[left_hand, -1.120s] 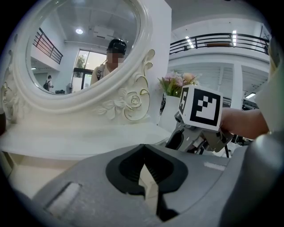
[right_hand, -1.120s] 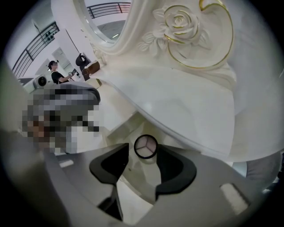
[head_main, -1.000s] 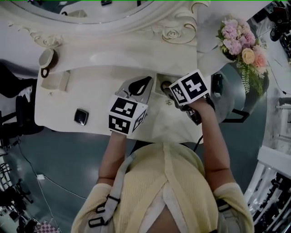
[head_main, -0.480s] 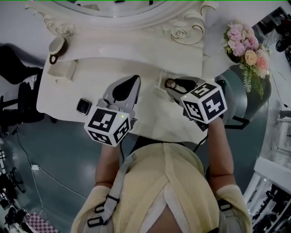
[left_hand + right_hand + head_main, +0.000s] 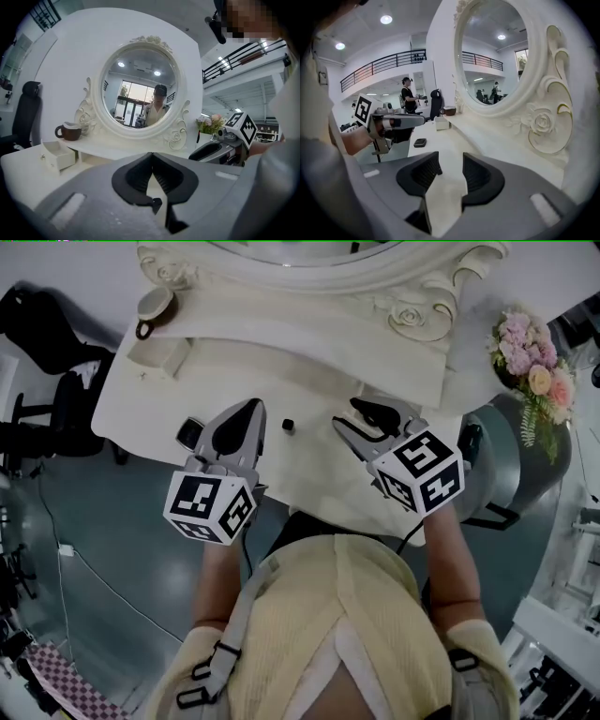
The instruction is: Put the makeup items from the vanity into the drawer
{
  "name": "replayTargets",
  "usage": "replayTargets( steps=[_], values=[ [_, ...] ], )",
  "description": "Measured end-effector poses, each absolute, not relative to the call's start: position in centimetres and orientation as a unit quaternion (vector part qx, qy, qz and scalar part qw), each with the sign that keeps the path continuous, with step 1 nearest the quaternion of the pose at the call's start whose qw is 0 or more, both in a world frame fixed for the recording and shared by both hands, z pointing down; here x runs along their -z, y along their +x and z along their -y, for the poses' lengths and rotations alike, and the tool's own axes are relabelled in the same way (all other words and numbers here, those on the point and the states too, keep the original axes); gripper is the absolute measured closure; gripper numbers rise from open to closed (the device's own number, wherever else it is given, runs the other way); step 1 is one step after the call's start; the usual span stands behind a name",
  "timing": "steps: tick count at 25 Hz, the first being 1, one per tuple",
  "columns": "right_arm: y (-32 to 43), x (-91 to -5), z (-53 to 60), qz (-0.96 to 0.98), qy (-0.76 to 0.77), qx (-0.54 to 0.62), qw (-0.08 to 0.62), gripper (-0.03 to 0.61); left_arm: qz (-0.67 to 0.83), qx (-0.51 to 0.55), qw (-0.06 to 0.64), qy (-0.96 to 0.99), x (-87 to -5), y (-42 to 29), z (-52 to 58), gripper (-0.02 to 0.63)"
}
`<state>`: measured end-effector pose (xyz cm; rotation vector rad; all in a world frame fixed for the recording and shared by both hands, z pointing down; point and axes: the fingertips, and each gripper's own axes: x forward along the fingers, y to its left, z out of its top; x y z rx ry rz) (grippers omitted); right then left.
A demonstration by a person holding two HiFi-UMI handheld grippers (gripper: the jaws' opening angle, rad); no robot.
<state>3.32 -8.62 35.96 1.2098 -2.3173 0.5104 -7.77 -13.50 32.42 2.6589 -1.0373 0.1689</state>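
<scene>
The black compact [image 5: 190, 432] lies at the left of the vanity [image 5: 309, 474], just beside the left claw [image 5: 246, 418] and partly hidden by it. A small black piece [image 5: 289, 425] stands alone on the top between the two claws; I cannot tell what it is. The open small drawer [image 5: 159, 354] sits at the upper left, beside the cup [image 5: 155, 306].

The compact looks flat, hard and light, and its glossy lid is probably slippery, so I would take it by two opposite edges. The small piece is surely very light and may tip or slide away; a low, centred pinch seems best.

The left claw has its pads together with nothing in them. The right claw [image 5: 367, 413] stands apart and empty.

One second ago both claws were crowded together at the middle right of the vanity. Now they are well apart, and the small piece shows between them.
</scene>
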Motion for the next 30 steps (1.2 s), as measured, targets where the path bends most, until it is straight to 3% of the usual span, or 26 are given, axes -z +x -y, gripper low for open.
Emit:
replayTargets(
  steps=[5, 15, 30],
  values=[
    [0.0, -36.1, 9.3, 0.871, 0.409, -0.152, 0.227, 0.419, 0.4, -0.06, 0.155, 0.901, -33.6, -10.8, 12.9, 0.612],
    [-5.7, -40.1, 9.8, 0.891, 0.348, -0.114, 0.27, 0.411, 0.449, -0.047, 0.163, 0.877, -35.4, -14.4, 11.3, 0.612],
    [-7.3, -46.6, 10.4, 0.866, 0.338, -0.12, 0.348, 0.42, 0.463, -0.071, 0.182, 0.865, -38.7, -14.8, 9.8, 0.612]
  ],
)
